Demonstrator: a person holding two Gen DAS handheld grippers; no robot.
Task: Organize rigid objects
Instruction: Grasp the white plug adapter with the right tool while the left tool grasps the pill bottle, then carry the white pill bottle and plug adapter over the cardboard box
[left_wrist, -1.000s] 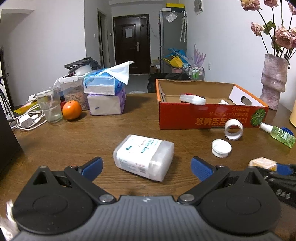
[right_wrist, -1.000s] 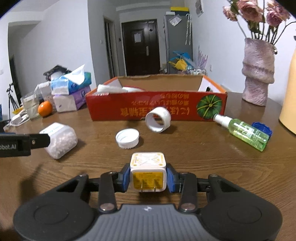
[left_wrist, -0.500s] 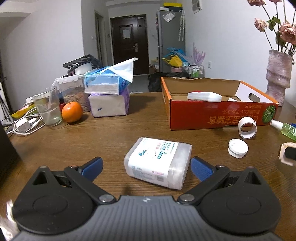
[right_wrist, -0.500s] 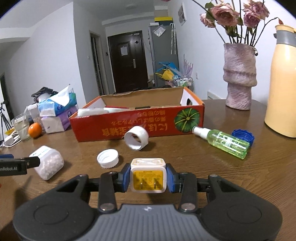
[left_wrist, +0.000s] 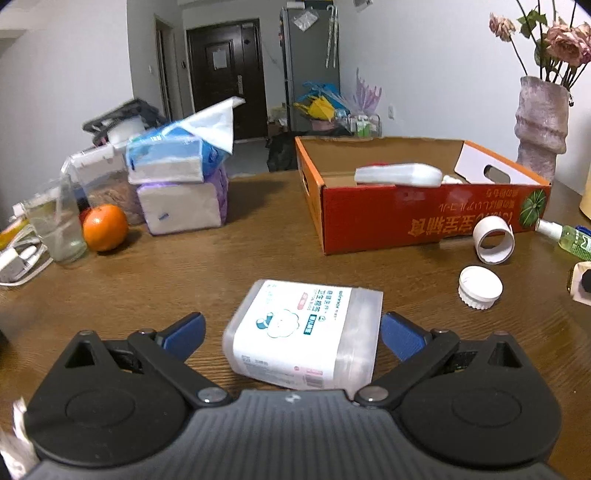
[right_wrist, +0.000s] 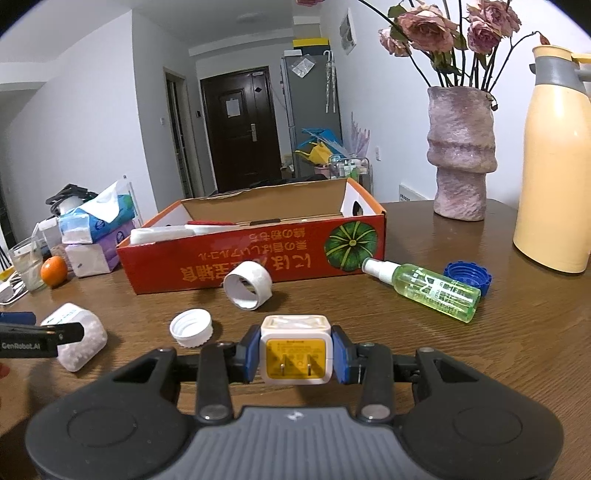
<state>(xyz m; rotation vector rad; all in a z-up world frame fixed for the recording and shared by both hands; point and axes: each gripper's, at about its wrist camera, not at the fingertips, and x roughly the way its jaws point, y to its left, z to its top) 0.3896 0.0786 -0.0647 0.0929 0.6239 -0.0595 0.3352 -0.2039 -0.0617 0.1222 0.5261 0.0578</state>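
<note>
Swab box (left_wrist: 303, 336) now between fingers (left_wrist: 400, 334).

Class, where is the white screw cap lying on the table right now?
In the right wrist view the white cap lies open side up on the table, left of centre, between the cotton-swab box and the tape roll, before the red carton.

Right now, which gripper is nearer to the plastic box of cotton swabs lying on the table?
Left. The left gripper is open with the cotton swab box between its fingers. The right gripper, shut on a plug adapter, is well off to the box's side.
</note>
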